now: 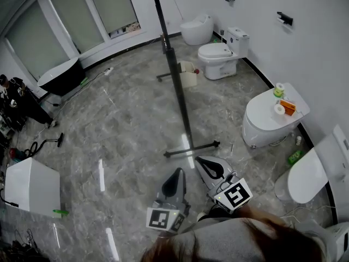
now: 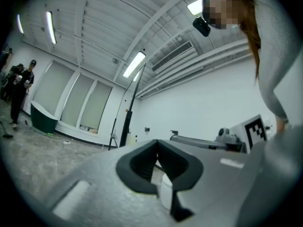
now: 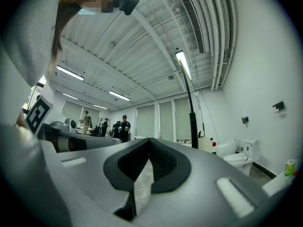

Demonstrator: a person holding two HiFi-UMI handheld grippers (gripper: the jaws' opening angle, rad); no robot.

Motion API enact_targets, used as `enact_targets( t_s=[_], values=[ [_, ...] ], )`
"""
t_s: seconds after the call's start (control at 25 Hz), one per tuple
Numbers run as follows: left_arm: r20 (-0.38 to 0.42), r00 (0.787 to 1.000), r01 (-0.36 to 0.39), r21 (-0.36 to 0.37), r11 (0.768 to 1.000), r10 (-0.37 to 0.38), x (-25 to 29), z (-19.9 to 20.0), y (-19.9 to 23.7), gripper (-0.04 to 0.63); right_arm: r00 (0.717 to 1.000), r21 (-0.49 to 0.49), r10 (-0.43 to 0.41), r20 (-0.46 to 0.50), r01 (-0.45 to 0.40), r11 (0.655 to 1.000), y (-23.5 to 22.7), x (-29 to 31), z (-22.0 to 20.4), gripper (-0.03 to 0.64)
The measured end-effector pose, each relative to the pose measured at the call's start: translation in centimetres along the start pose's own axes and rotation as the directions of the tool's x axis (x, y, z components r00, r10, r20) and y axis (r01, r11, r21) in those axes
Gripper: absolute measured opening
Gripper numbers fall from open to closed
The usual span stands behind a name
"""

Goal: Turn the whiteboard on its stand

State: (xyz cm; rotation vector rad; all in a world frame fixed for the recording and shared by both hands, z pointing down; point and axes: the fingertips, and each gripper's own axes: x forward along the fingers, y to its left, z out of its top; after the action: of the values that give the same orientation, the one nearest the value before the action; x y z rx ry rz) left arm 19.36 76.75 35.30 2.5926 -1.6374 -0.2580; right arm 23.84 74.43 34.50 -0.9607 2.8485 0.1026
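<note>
Although both grippers sit low at the near edge of the head view, neither holds anything. The left gripper [image 1: 177,171] has its jaws closed, tips meeting, with nothing between them. The right gripper [image 1: 200,160] is the same: jaws pressed tip to tip, empty. Both point roughly level toward the whiteboard [image 1: 177,81], which stands ahead on the grey marbled floor [image 1: 125,124] and shows edge-on as a thin dark upright. Its near foot bar [image 1: 192,149] lies just beyond the right gripper's tips, apart from them. The far foot bar [image 1: 166,76] sits beside a small cream bin [image 1: 188,76]. Neither gripper touches the board or its stand. Several toilets [image 1: 218,53] line the white wall [image 1: 305,42] on the right.
</note>
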Motion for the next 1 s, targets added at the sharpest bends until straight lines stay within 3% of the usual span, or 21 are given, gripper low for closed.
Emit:
enact_targets(
  t_s=[0.56, 1.0],
  values=[
    [-0.011, 1.000, 0.000, 0.025, 1.000, 0.000, 1.3, -0.4, -2.1, 0.000, 1.000, -0.004, 0.020, -0.023, -0.020, 1.000, -1.1, -1.5, 0.1, 0.003],
    [-0.005, 1.000, -0.010, -0.008, 1.000, 0.010, 1.9, -0.4, -2.8, 0.000, 0.999, -0.009, 0.045, -0.004, -0.045, 0.999, -1.6, -1.9, 0.4, 0.003]
  ],
)
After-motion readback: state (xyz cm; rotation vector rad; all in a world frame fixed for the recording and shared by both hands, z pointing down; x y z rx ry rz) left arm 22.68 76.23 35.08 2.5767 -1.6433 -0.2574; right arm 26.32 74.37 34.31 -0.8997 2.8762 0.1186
